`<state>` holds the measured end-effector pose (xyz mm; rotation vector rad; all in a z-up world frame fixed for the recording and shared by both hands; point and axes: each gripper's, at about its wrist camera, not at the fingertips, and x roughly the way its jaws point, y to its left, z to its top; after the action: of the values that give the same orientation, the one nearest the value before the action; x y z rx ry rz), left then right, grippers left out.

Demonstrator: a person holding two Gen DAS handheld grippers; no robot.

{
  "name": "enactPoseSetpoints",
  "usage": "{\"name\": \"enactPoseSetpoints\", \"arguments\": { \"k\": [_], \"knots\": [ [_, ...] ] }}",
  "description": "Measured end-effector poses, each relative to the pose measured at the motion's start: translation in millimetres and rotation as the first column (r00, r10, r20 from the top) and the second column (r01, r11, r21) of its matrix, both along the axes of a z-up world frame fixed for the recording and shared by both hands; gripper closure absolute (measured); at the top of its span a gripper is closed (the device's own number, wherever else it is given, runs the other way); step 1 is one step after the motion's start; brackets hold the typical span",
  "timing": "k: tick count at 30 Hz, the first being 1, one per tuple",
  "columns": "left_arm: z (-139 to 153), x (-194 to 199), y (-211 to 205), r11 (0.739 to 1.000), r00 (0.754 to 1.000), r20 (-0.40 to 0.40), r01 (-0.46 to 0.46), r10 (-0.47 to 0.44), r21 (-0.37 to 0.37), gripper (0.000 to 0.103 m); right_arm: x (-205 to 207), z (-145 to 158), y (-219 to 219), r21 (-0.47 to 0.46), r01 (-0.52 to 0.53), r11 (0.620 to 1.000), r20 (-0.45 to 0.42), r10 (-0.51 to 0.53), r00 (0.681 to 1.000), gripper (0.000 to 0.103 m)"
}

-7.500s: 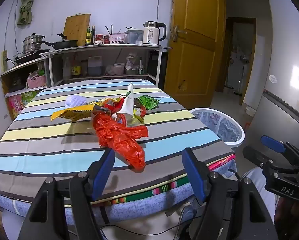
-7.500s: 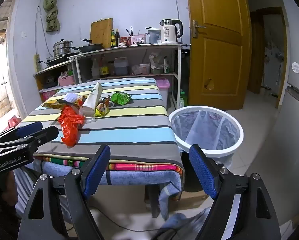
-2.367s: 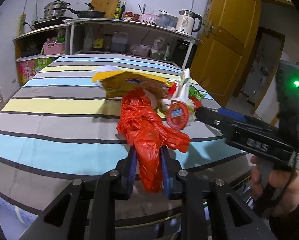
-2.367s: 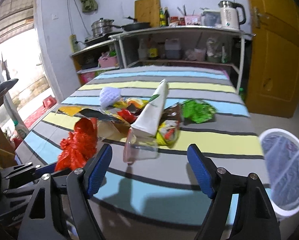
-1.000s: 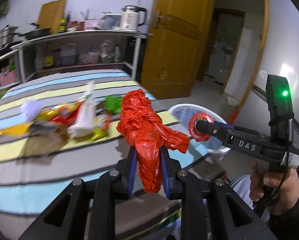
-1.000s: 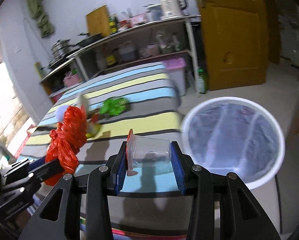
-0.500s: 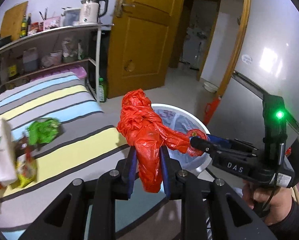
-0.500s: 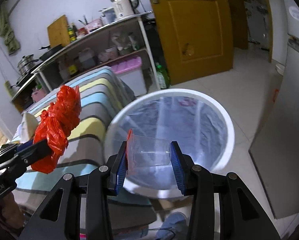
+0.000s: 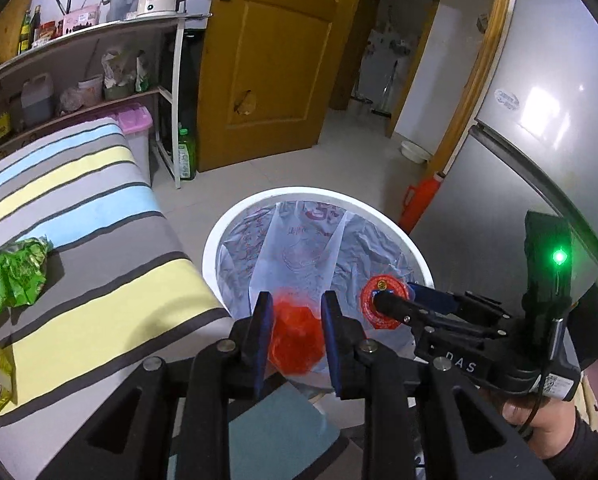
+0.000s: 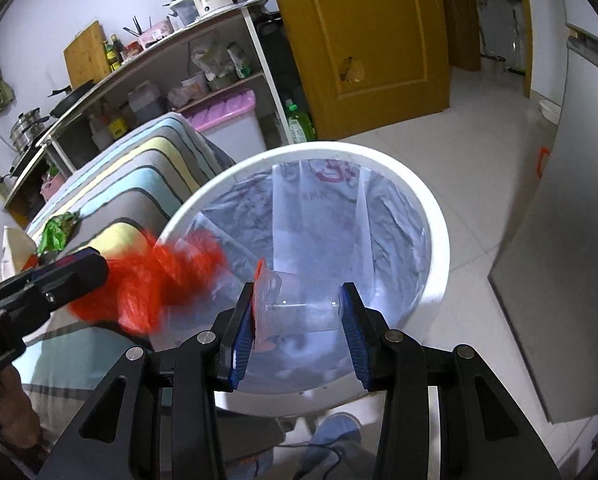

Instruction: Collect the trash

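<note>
A: The left gripper [image 9: 293,322] has just been opening its jaws, and the red plastic bag [image 9: 297,336] sits blurred in the gap between them, over the white bin [image 9: 235,224]. Whether the pads press it, the left wrist view does not settle.

B: The right wrist view adds that the bag [image 10: 159,280] streams past the left fingers as a smear above the bin's rim [image 10: 439,240].

A: The right gripper [image 10: 299,316] is clamped on a clear plastic cup [image 10: 299,308] lying sideways, its red lid against the left pad, above the bin's liner.

B: Only the left view shows the lid's round face [image 9: 383,300] and the green wrapper [image 9: 15,276] lying on the striped table [image 9: 99,240]
</note>
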<state>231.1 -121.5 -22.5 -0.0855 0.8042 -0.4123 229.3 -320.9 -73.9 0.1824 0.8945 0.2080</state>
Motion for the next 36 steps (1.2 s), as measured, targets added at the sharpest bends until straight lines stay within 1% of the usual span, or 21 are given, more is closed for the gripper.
{"name": "enactPoseSetpoints", "arguments": {
  "k": [2, 3, 10, 11, 13, 17, 21, 23, 25, 27, 32, 36],
  "knots": [
    [0, 1, 2, 1.0, 1.0, -0.003, -0.007, 0.007, -0.007, 0.07, 2, -2, 1, 0.002, -0.003, 1.0, -0.006, 0.003, 1.0, 0.06],
    [1, 0, 4, 1.0, 1.0, -0.001, -0.013, 0.013, -0.013, 0.069, 1, -2, 1, 0.003, -0.004, 1.0, -0.004, 0.004, 1.0, 0.06],
    [9, -6, 21, 0.998, 0.998, 0.031, -0.046, 0.048, -0.051, 0.069, -7, 7, 4, 0.005, -0.01, 1.0, 0.032, 0.01, 0.999, 0.059],
    [12, -8, 24, 0.997, 0.998, 0.036, -0.055, 0.057, -0.054, 0.069, -8, 9, 5, -0.001, -0.009, 1.0, 0.037, 0.009, 0.999, 0.057],
    [14, -13, 31, 0.996, 0.996, 0.044, -0.068, 0.071, -0.062, 0.069, -10, 12, 5, -0.003, -0.006, 1.0, 0.043, 0.006, 0.999, 0.055],
    [22, -27, 42, 0.994, 0.993, 0.071, -0.091, 0.096, -0.064, 0.069, -19, 20, 5, 0.003, -0.003, 1.0, 0.061, 0.002, 0.998, 0.054],
    [29, -46, 55, 0.991, 0.987, 0.1, -0.118, 0.125, -0.07, 0.067, -35, 38, 10, 0.007, -0.023, 1.0, 0.104, 0.022, 0.994, 0.054],
    [33, -56, 61, 0.988, 0.983, 0.118, -0.137, 0.144, -0.067, 0.061, -42, 47, 12, 0.016, -0.033, 0.999, 0.124, 0.03, 0.992, 0.054],
    [37, -66, 69, 0.985, 0.977, 0.137, -0.157, 0.165, -0.067, 0.06, -49, 55, 15, 0.018, -0.041, 0.999, 0.144, 0.038, 0.989, 0.054],
    [41, -76, 78, 0.98, 0.968, 0.156, -0.186, 0.195, -0.07, 0.06, -57, 65, 19, 0.02, -0.051, 0.998, 0.169, 0.047, 0.984, 0.053],
    [48, -99, 99, 0.972, 0.953, 0.197, -0.221, 0.232, -0.073, 0.059, -73, 78, 35, 0.035, -0.097, 0.995, 0.196, 0.089, 0.977, 0.051],
    [47, -113, 112, 0.963, 0.936, 0.227, -0.268, 0.269, -0.038, 0.059, -86, 82, 63, 0.035, -0.165, 0.986, 0.202, 0.154, 0.967, 0.051]
  ]
}}
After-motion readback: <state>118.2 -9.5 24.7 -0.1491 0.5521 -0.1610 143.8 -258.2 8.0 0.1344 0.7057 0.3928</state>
